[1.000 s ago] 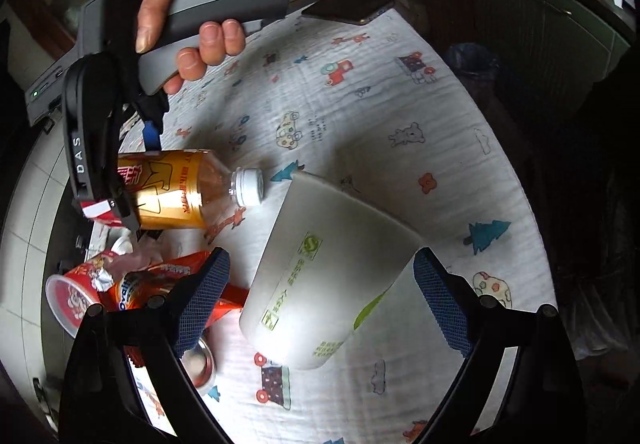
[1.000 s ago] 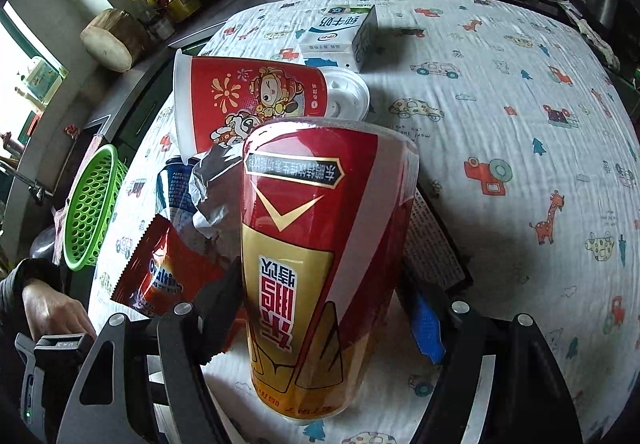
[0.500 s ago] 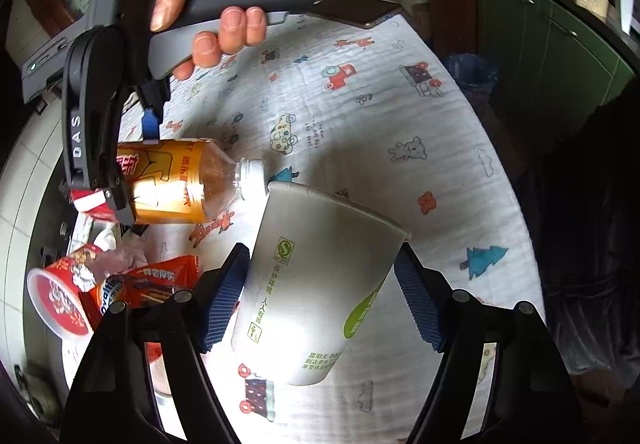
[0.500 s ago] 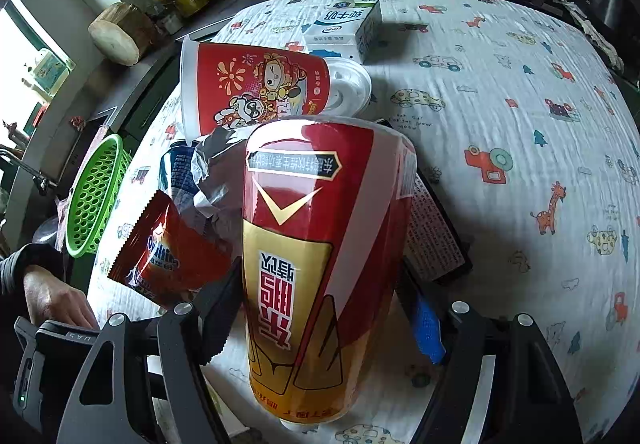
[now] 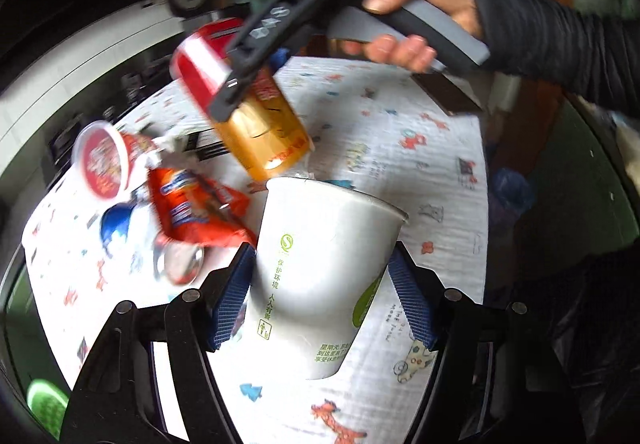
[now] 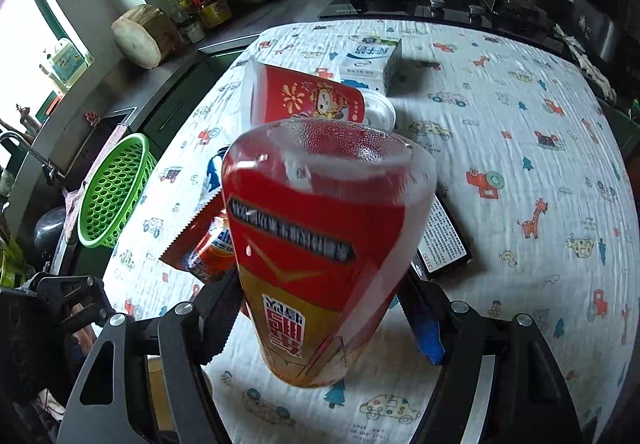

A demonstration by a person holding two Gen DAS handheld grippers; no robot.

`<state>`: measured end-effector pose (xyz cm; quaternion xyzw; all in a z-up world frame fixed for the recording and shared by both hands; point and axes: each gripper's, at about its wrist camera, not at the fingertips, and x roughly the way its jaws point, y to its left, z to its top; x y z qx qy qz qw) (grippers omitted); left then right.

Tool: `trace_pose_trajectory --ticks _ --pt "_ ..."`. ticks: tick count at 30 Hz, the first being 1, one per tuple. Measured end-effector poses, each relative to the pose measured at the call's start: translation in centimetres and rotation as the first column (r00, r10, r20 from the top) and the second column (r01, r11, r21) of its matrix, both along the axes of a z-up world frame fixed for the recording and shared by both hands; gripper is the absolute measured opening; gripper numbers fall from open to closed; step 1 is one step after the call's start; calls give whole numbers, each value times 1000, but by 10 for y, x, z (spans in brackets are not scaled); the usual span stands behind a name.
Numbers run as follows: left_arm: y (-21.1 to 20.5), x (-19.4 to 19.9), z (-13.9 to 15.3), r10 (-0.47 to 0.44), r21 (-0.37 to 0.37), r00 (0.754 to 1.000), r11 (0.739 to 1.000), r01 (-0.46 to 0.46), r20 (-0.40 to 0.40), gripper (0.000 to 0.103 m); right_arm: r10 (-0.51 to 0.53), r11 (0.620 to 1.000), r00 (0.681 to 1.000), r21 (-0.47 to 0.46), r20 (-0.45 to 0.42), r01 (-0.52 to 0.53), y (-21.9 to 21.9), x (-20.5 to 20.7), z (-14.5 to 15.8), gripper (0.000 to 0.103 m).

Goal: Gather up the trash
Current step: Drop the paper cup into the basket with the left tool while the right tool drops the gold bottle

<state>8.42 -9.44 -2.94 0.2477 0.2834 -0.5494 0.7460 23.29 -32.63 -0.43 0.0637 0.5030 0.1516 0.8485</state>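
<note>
— So what are the tongs doing?
— Left gripper [image 5: 322, 294] is closing on the white paper cup [image 5: 320, 272]; right gripper [image 6: 320, 310] is pinching the tea bottle [image 6: 320, 244], both above the tablecloth [image 6: 500, 132].

Daylight from the window [image 6: 36, 44] left of the green basket [image 6: 116, 192]; window overexposed. Bottle [image 6: 320, 256] motion-blurred in both views. Glare on the white cup [image 5: 324, 268]. Heavy fisheye curvature, dark vignetted corners. Soft shadows on the surface [image 6: 520, 148].
</note>
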Motion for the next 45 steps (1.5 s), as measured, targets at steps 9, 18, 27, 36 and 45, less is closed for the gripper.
trace_pose_trajectory --ticks 9,18,27,36,45 --pt "93 30 39 310 -185 948 930 -319 -78 67 76 994 991 -90 112 -66 42 -2 66 70" --pt "202 77 55 647 -222 759 731 -645 -71 67 208 977 957 -92 202 -193 118 23 113 70" --pt "291 132 9 843 -85 519 512 -855 -144 67 345 936 918 -3 193 -351 218 58 101 70" --pt "339 155 -46 890 51 388 410 -911 -238 71 448 883 881 76 153 -463 314 93 65 70" --pt "363 143 -59 893 54 339 370 -927 -297 71 521 848 849 64 85 -526 391 112 16 70"
